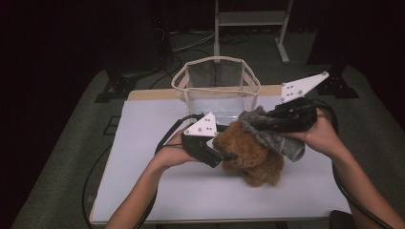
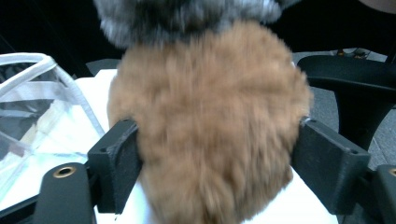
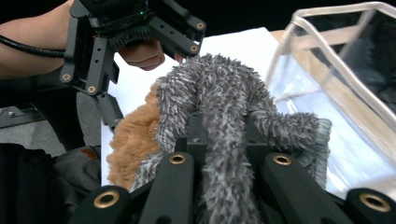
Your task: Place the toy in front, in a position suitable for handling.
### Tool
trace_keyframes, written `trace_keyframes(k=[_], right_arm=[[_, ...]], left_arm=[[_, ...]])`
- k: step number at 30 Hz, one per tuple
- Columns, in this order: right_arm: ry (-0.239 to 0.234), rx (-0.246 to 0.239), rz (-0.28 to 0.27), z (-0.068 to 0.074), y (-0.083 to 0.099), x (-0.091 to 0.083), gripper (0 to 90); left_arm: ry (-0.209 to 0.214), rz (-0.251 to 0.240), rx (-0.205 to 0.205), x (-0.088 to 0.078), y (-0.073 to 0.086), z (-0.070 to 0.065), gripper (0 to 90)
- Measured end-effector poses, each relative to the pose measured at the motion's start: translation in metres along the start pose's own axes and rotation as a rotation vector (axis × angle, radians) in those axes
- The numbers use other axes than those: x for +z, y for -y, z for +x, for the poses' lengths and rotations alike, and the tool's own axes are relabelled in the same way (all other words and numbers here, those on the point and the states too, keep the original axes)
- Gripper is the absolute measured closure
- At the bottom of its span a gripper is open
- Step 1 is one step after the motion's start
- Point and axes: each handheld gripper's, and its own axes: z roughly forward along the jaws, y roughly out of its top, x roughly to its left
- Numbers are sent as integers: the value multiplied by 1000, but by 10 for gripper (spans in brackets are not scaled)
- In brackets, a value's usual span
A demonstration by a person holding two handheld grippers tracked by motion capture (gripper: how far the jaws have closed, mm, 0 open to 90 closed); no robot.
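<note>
From the high view, the left gripper (image 1: 228, 156) lies low over the white table (image 1: 157, 186), its jaws pointing right into the near left flank of the brown plush toy (image 1: 253, 155), which sits on the table right of centre. The left hand (image 1: 174, 153) grips the tool from behind, forearm coming in from the near edge. The right gripper (image 1: 255, 121) points left, above the toy, and pinches a grey fuzzy cloth (image 1: 277, 138) that drapes over the toy's far right side. The right hand (image 1: 319, 134) wraps the tool's body, the wrist level. A clear basket with a pale rim (image 1: 216, 61) stands at the far edge of the table, just behind both tools.

In the left gripper view, the two black jaws stand wide apart with the brown plush toy (image 2: 210, 130) filling the gap between them; its fur meets both pads (image 2: 122, 158), though whether they press or merely brush it cannot be told from the blur. The grey cloth (image 2: 187, 18) lies across the top of the toy. The basket (image 2: 42, 107) shows at left.

In the right gripper view, the jaws are drawn together on a fold of the grey fuzzy cloth (image 3: 224, 107), which bunches up between and over them. The brown toy (image 3: 133, 140) peeks out at left beneath the cloth. Farther off, the left gripper (image 3: 112, 112) and left hand (image 3: 142, 53) appear at upper left, and the basket (image 3: 336, 70) at right.
</note>
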Motion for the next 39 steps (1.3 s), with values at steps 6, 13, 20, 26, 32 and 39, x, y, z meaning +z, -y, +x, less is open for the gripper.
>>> trace_keyframes(k=[6, 13, 20, 26, 32, 39], right_arm=[[-61, -31, 10, 4, -11, 41, 784], [-82, -31, 43, 4, -6, 74, 779], [-81, 30, 74, -6, 28, 82, 773], [-70, 121, 61, -21, 63, 83, 770], [-80, 138, 39, -24, 69, 94, 770], [-87, 106, 65, -17, 60, 128, 765]], left_arm=[[-23, 39, 38, -6, 5, -5, 196], [-56, 73, -16, -13, 41, -3, 250], [-99, 82, -105, -26, 77, -1, 249], [-114, 81, -133, -35, 99, -4, 250], [-143, 62, -108, -45, 100, -4, 249], [-80, 90, -37, -32, 95, -18, 248]])
